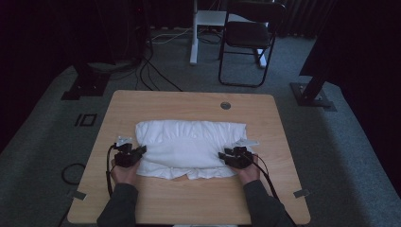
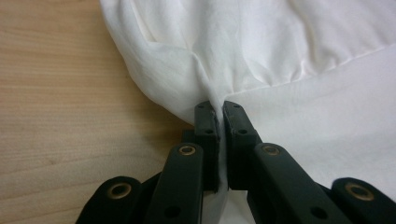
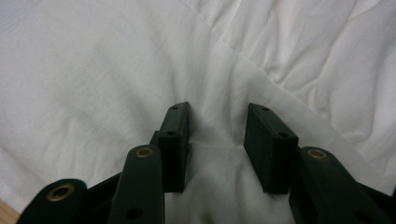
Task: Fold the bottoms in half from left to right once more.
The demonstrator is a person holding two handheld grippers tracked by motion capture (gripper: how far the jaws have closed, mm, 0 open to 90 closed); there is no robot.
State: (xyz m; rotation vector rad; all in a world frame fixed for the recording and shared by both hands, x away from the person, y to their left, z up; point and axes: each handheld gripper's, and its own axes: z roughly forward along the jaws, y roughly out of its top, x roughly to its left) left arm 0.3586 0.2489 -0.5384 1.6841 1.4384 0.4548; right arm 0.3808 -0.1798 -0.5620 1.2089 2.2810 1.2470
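A folded white garment (image 1: 189, 149) lies in the middle of the wooden table (image 1: 189, 203). At its left edge my left gripper (image 1: 142, 150) is shut on a pinched ridge of the white cloth (image 2: 261, 51); in the left gripper view the jaws (image 2: 219, 109) meet with a thin fold of fabric squeezed between them. At the garment's right edge my right gripper (image 1: 222, 155) rests on the cloth. In the right gripper view its jaws (image 3: 217, 112) stand apart, with white fabric (image 3: 93, 79) lying slack in the gap and not pressed by either pad.
A round cable hole (image 1: 225, 105) sits near the table's far edge. Beyond the table stand a black folding chair (image 1: 248, 38) and a white desk leg (image 1: 194, 33), with cables (image 1: 151, 75) on the grey carpet. Bare wood surrounds the garment.
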